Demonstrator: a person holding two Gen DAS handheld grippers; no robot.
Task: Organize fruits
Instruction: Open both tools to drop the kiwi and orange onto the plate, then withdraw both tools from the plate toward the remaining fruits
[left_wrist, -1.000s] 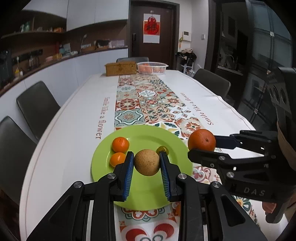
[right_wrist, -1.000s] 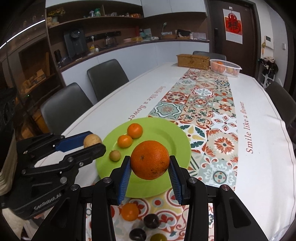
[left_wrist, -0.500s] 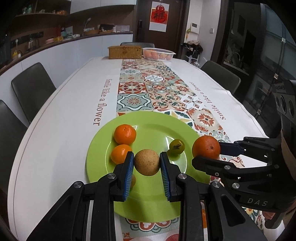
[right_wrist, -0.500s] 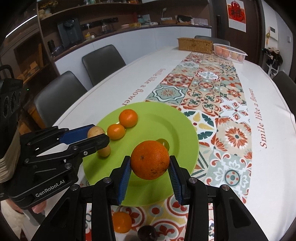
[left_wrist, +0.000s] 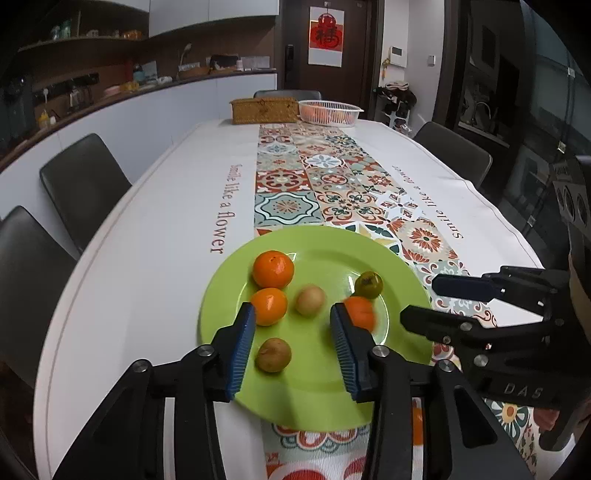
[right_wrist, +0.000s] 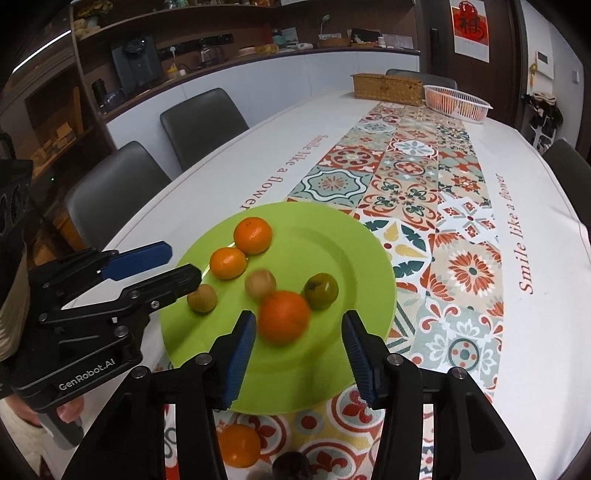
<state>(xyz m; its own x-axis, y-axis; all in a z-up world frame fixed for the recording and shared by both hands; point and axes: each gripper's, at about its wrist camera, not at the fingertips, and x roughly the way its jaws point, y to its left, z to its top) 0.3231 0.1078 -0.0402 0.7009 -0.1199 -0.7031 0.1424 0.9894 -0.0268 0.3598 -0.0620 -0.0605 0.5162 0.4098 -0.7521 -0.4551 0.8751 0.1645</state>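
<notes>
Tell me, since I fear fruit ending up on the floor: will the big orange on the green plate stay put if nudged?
Probably not. The big round orange looks blurred, so it may be rolling now. The glossy green plate seems smooth, with only a shallow rim, so a firm nudge might send it off. Neighbouring fruit could stop it.

"Smile like a flower" printed on tablecloth (right_wrist: 524, 258), both long sides. "GenRobot.AI" on left gripper (right_wrist: 177, 267) body, 8 o'clock. "DAS" on right gripper (left_wrist: 424, 301) body, 4 o'clock. Red door poster (left_wrist: 326, 37) character unreadable.
</notes>
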